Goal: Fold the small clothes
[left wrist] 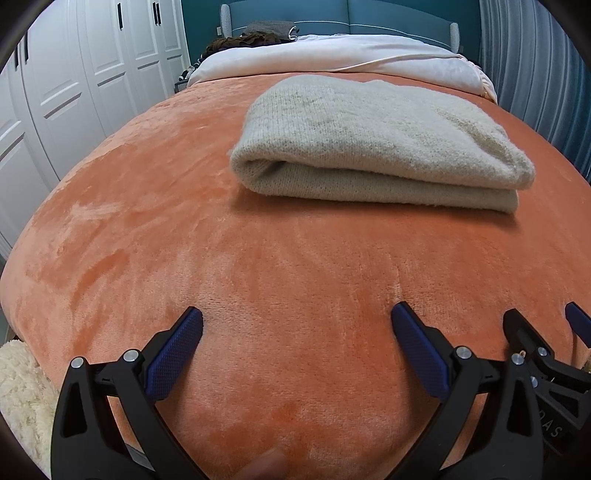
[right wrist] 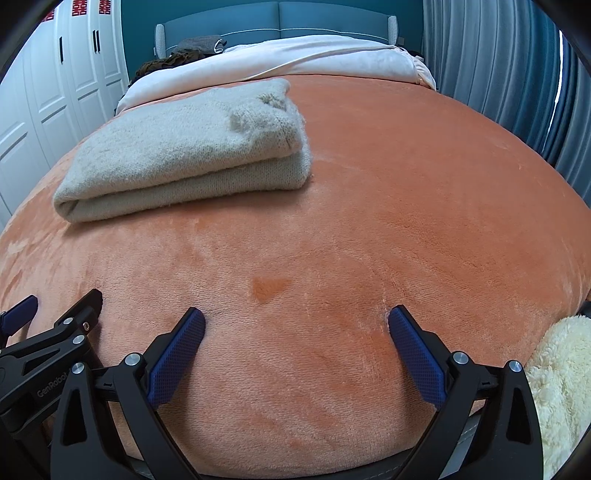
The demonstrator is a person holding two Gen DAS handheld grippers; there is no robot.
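Two grippers: both stand over the near part of the bed, neither touching the garment.
Left gripper [left wrist: 297, 317]: black angular plastic arms with silver rivets; pads [left wrist: 173, 354] long, flat, dark blue with a fine cross-hatched grain; jaws wide apart, only blanket between them.
Right gripper [right wrist: 297, 317]: same build and same blue textured pads [right wrist: 417, 354]; jaws spread wide, nothing held.
Folded sweater [left wrist: 373, 140]: cream, fuzzy knit, folded into a thick rounded rectangle of stacked layers with a soft rolled fold along its left end; it lies flat on the blanket toward the far middle of the bed, well apart from both grippers.
Blanket [left wrist: 184, 240]: orange plush, short velvety pile showing lighter and darker brush marks.
Duvet [left wrist: 332, 55]: pale, smooth, bunched across the far end of the bed.
Headboard [right wrist: 280, 18]: teal, padded panels.
Wardrobe doors [left wrist: 74, 74]: white, panelled, on the left.
Curtain [right wrist: 498, 74]: blue-grey, vertical pleats, on the right.
Fleece [right wrist: 561, 387]: cream, curly, at the near edge.
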